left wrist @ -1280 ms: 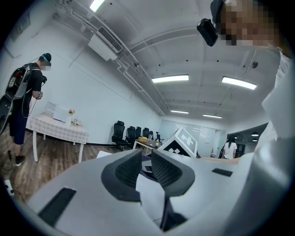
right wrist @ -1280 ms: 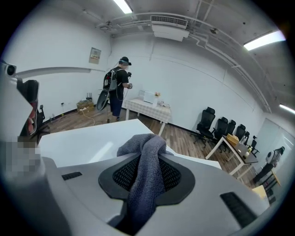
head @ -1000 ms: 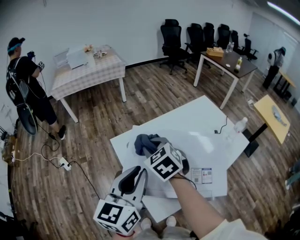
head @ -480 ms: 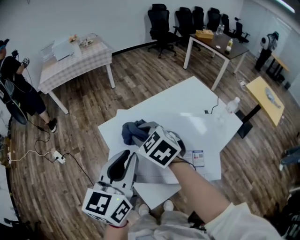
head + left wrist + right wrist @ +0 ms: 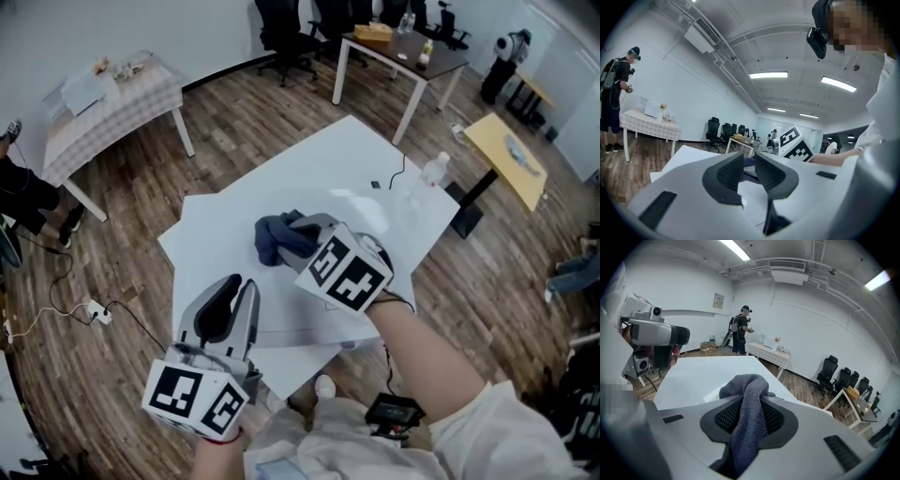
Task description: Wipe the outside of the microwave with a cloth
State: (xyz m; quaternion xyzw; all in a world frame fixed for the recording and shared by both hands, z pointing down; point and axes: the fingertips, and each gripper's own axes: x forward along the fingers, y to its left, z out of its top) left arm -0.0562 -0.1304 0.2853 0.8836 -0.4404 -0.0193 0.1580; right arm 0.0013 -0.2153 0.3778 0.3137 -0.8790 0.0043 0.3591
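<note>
Right gripper [image 5: 750, 405]: is clamping the cloth [image 5: 748, 387]. The jaws are standing narrow, and both pads are pressing on the fabric that is running up between them.
Cloth: dark grey-blue towelling, bunching over the right gripper's tips. In the head view it is sitting above the white top of the microwave [image 5: 286, 317]. Whether it is touching that top cannot be told.
Left gripper [image 5: 748, 163]: its jaws have just been opening a little and are standing slightly apart. Nothing is being gripped. Only the white surface and a part of the cloth farther off are showing through the gap.
Left gripper, position: is pointing almost level at the microwave's near left edge, just beside the right gripper and lower in the head view.
Microwave: a white box, sitting on the white table [image 5: 370, 155] directly in front of the person.
Plastic bottle [image 5: 432, 171]: is standing upright at the table's far right edge, well apart from both grippers.
</note>
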